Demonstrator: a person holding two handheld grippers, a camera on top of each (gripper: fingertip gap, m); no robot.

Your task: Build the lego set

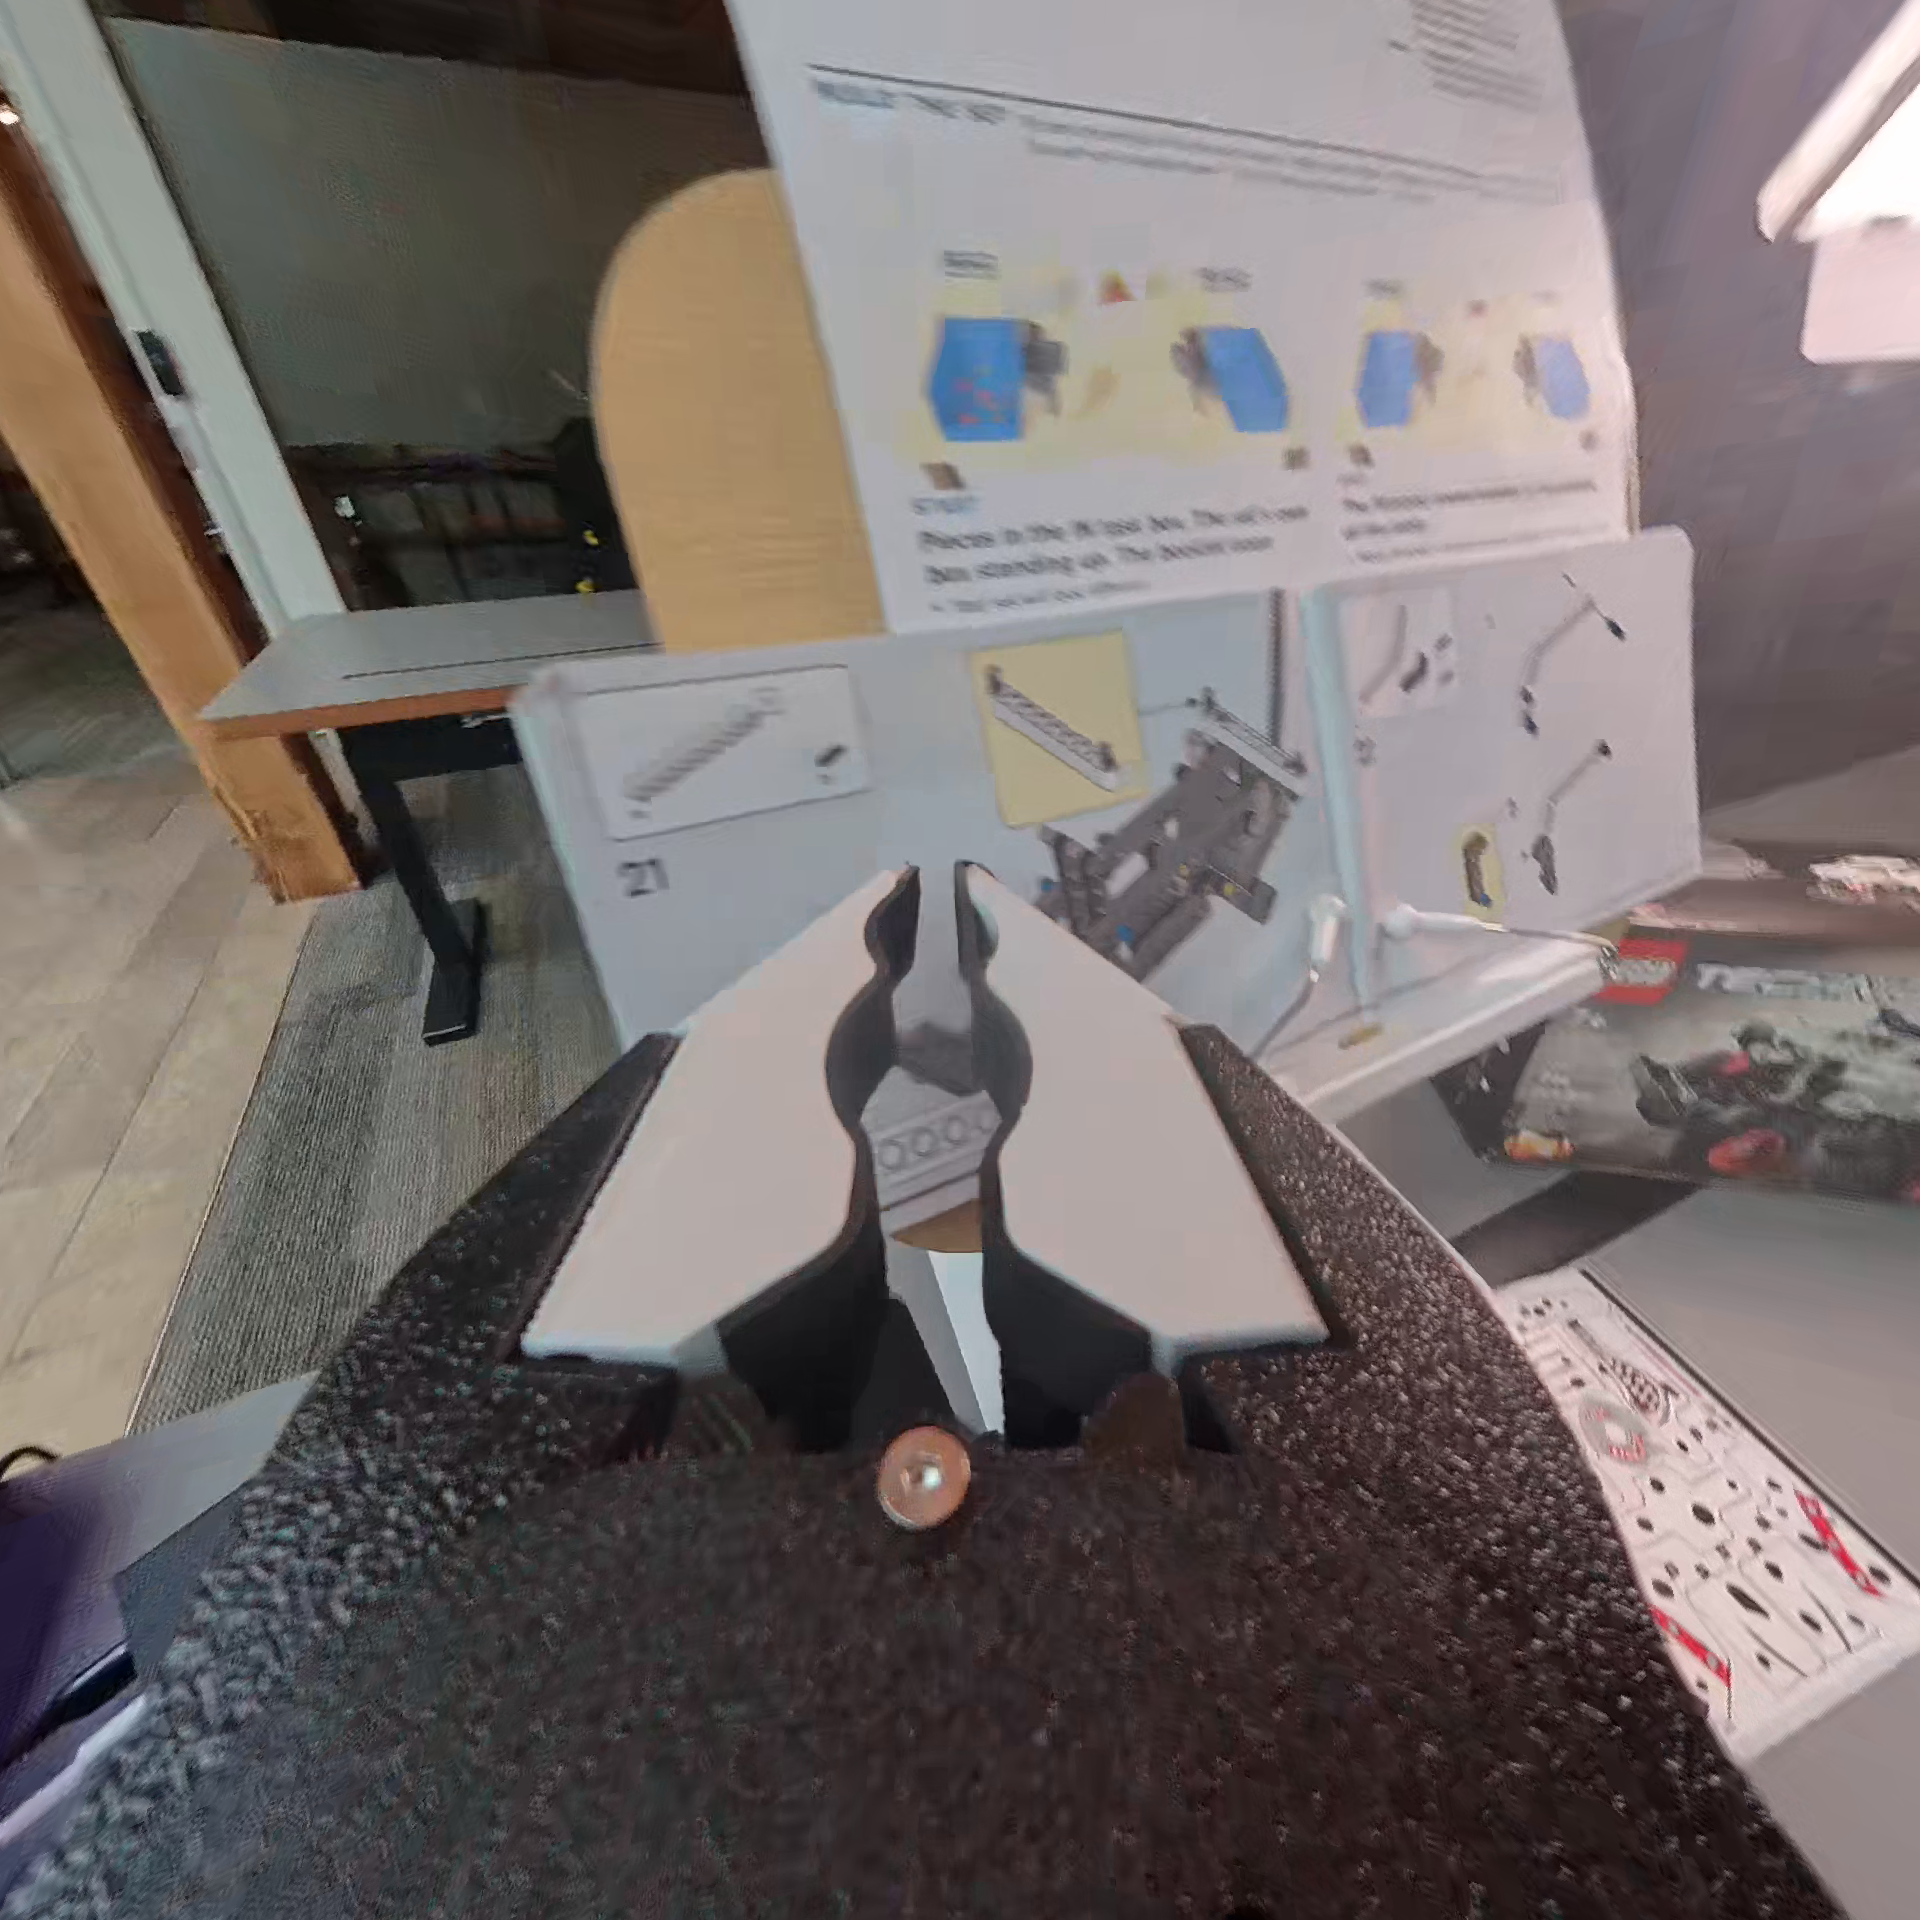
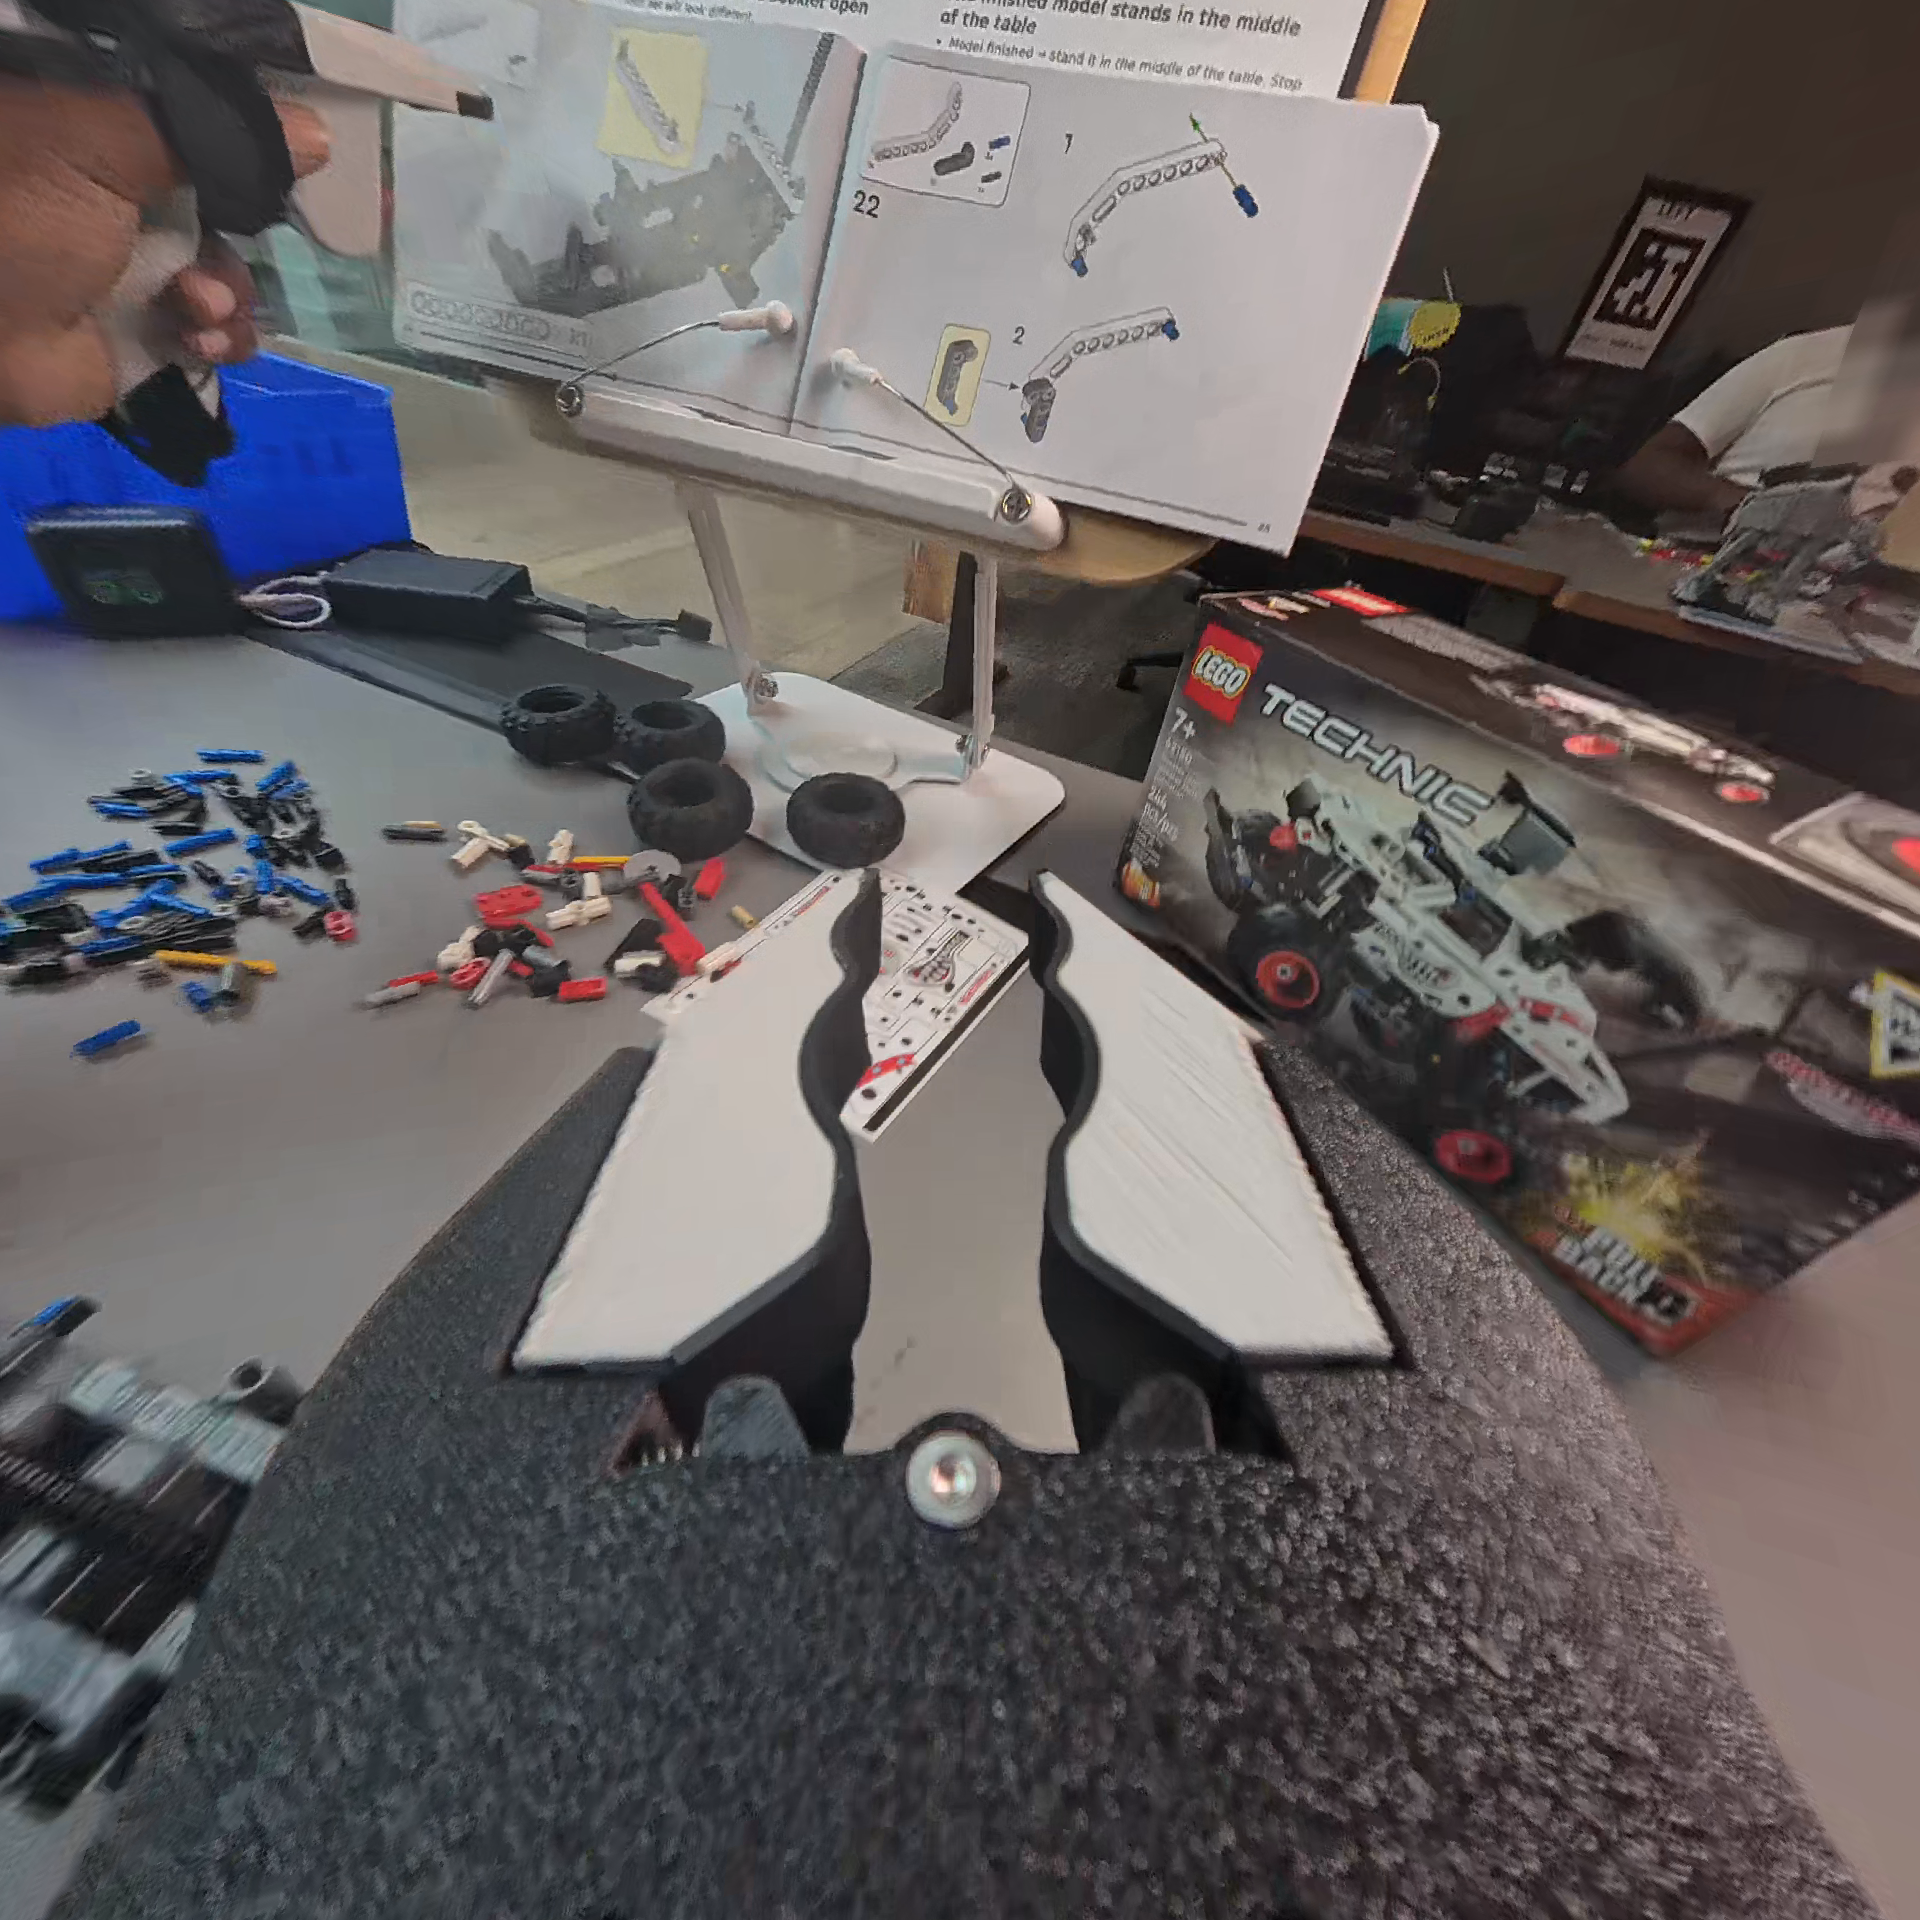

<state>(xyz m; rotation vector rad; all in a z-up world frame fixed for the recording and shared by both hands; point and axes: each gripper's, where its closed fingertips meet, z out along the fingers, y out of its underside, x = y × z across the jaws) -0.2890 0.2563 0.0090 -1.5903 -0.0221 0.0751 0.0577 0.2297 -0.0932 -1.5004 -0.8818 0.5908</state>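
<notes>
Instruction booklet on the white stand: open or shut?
Open. The white paper instruction booklet shows two facing pages split by a centre fold, held flat by two wire page clips on the white metal stand.

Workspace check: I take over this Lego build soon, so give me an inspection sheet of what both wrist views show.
Surface: grey table, mostly bare near the right tongs.
Job's things: instruction booklet open on a white stand; four black tyres at the stand's foot; loose small parts in blue, black, red and white; sticker sheet; set box at the right; dark part-built model, blurred.
Clutter: blue bin; black power adapter.
Grippers: left tongs nearly closed, raised toward the booklet, whether holding anything unclear; right tongs open, empty.
Cables: one lead from the adapter.
Surroundings: a person seated at a far table; a desk on carpet.
</notes>
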